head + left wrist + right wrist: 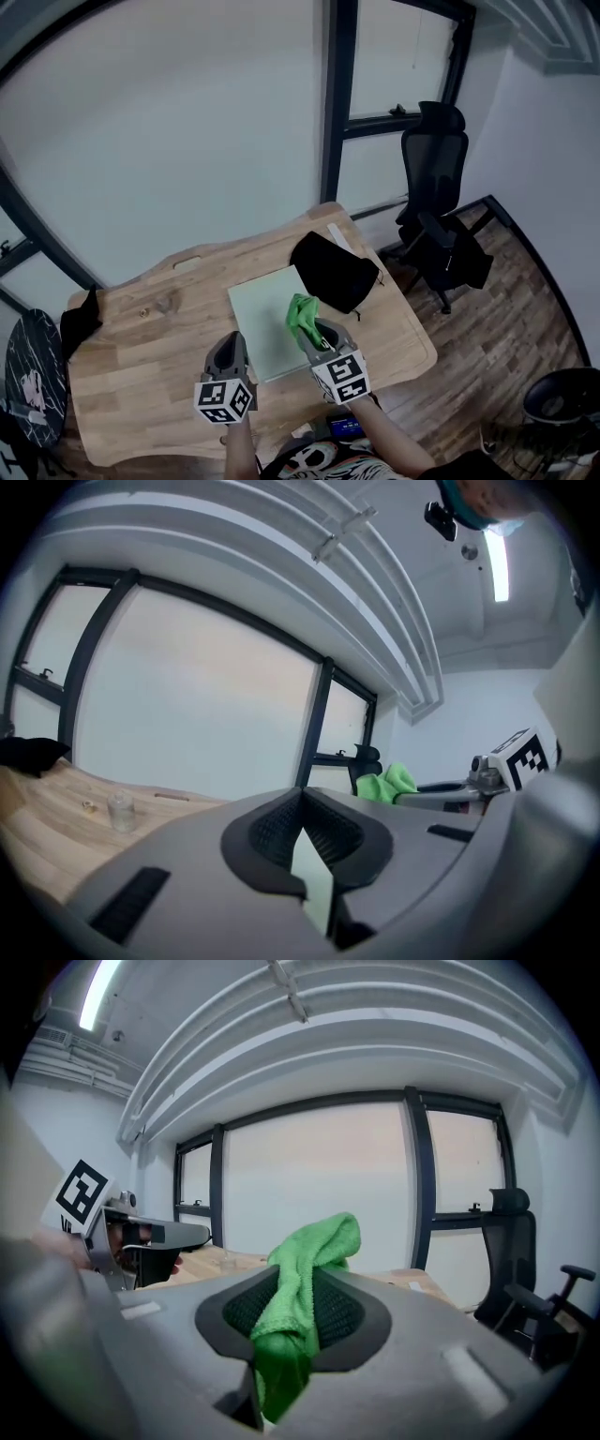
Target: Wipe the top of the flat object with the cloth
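Bunching up, clamped in the right gripper (298, 1288), the bright-green cloth (317, 1239) looks fluffy — perhaps terry — left gripper (302, 808) closed

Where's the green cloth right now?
The green cloth is clamped in the right gripper, at the head view's centre, over the pale flat sheet, just in front of the black bag.

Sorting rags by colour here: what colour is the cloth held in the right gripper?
Bright green: the cloth shows clearest in the right gripper view.
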The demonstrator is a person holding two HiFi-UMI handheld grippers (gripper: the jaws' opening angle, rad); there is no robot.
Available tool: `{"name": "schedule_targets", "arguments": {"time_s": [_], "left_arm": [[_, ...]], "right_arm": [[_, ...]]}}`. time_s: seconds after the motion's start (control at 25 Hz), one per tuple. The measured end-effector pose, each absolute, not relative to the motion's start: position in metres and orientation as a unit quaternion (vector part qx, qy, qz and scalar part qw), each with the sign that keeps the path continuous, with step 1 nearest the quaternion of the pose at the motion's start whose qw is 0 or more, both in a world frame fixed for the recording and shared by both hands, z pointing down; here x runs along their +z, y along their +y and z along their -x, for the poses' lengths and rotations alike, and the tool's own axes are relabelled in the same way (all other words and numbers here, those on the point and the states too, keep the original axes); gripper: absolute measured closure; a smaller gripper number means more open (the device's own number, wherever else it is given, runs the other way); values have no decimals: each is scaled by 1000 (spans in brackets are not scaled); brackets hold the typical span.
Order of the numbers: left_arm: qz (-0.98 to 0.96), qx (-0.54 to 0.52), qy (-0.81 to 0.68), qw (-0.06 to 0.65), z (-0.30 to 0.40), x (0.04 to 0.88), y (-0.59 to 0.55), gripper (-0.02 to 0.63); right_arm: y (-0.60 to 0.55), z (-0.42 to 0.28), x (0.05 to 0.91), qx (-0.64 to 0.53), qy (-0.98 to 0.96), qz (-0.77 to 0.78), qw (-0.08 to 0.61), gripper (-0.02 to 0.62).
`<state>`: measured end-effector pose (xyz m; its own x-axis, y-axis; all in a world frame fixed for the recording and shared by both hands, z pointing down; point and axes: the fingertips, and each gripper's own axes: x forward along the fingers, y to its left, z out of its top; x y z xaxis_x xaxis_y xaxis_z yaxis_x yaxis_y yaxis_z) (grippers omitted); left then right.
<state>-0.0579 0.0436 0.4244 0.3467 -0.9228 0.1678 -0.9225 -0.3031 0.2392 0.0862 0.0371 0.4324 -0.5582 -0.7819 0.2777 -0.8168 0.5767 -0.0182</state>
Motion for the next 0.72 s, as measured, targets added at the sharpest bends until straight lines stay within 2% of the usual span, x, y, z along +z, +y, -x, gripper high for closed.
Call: {"name": "schedule_targets", "arguments": {"time_s": [0.24,0.48,0.72], "left_arm": [[-792,20,-599,119,51,399,66,598],[-794,-15,-587,159,26,378,101,600],[-753,46,-652,81,7,376,156,600]], "right_arm": [[60,-108,409,66,-879,-464,95,506],[91,-130,395,58,-889,-447,80,506],[136,-171,392,49,-887,-450,90,506]]}}
